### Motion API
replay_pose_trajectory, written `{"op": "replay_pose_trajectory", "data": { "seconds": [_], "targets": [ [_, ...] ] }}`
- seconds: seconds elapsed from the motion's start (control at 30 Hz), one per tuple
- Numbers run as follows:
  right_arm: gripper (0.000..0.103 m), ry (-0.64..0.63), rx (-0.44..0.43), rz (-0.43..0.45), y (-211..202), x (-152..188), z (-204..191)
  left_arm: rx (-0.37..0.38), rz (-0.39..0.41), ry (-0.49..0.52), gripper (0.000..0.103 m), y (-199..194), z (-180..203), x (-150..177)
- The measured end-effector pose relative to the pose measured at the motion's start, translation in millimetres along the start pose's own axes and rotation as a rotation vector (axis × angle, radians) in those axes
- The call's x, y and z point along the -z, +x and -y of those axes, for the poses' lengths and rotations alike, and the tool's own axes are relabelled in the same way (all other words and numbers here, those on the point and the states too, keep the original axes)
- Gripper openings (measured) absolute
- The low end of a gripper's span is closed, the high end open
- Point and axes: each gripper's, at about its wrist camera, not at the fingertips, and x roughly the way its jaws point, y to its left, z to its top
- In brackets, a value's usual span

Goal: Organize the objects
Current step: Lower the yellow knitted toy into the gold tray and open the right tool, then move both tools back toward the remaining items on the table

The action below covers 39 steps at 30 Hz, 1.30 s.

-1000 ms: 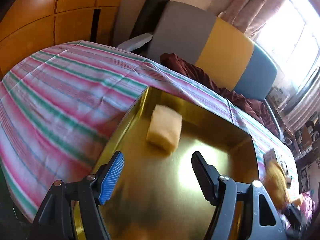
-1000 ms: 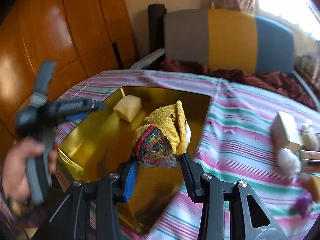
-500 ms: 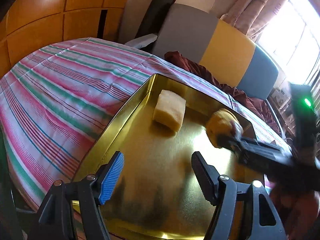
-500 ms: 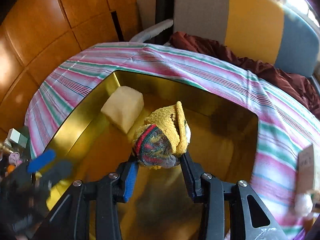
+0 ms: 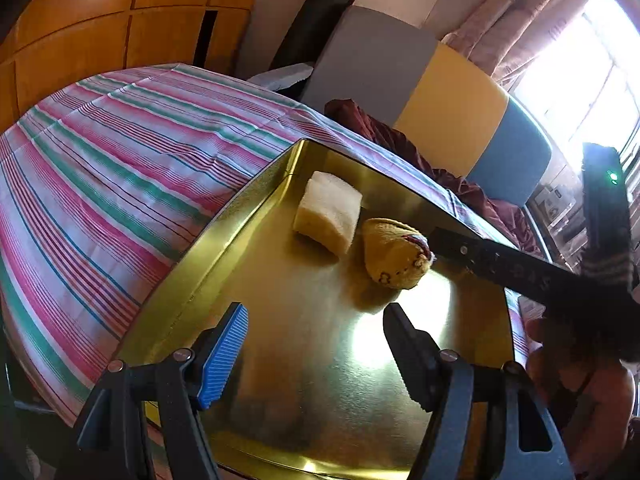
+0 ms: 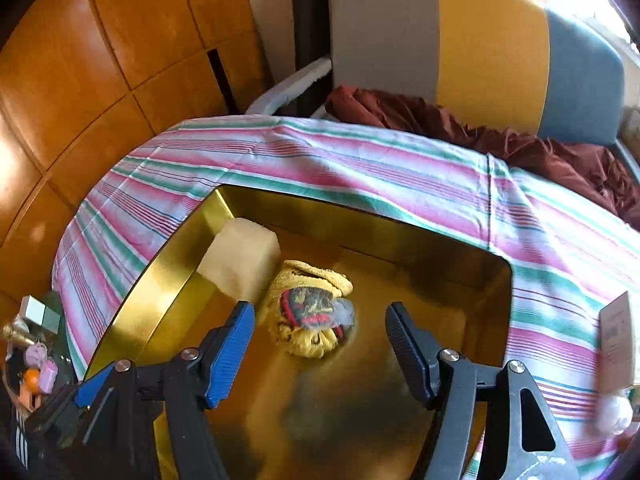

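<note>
Right wrist view: our right gripper [image 6: 318, 354] has just been opening, jaws spread, nothing pinched; yellow sock bundle [image 6: 310, 312] lies in the gold tray [image 6: 160, 276] beside the sponge [image 6: 240, 260]; left gripper [image 5: 314, 354] spread, empty; trinkets [image 6: 38, 364] beyond the tray remain, we judge.

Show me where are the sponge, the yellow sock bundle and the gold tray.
sponge [image 6: 240, 258], right wrist view, on its pale top face.
yellow sock bundle [image 6: 310, 312], right wrist view, on its dark striped middle.
gold tray [image 5: 304, 344], left wrist view, on its bare floor.
</note>
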Motion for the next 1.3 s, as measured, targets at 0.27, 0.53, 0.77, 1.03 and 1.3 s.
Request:
{"op": "replay_pose_trajectory", "data": {
  "seconds": [0.27, 0.53, 0.77, 1.03, 1.3],
  "targets": [
    [0.072, -0.054, 0.046, 0.064, -35, 22, -4, 0.02, 0.002, 0.046, 0.071, -4, 16, 6],
    [0.075, -0.048, 0.093, 0.117, -77, 60, 18, 0.067, -0.034, 0.111, 0.071, -3, 39, 18],
    [0.076, 0.023, 0.143, 0.122, -107, 101, 62, 0.131, -0.051, 0.181, 0.071, -9, 63, 31],
    [0.077, 0.157, 0.261, 0.113, -142, 153, 133, 0.258, -0.055, 0.31, 0.071, -22, 100, 54],
    [0.081, 0.372, 0.403, 0.113, -178, 198, 216, 0.302, -0.057, 0.439, 0.071, -32, 133, 87]
  ]
}}
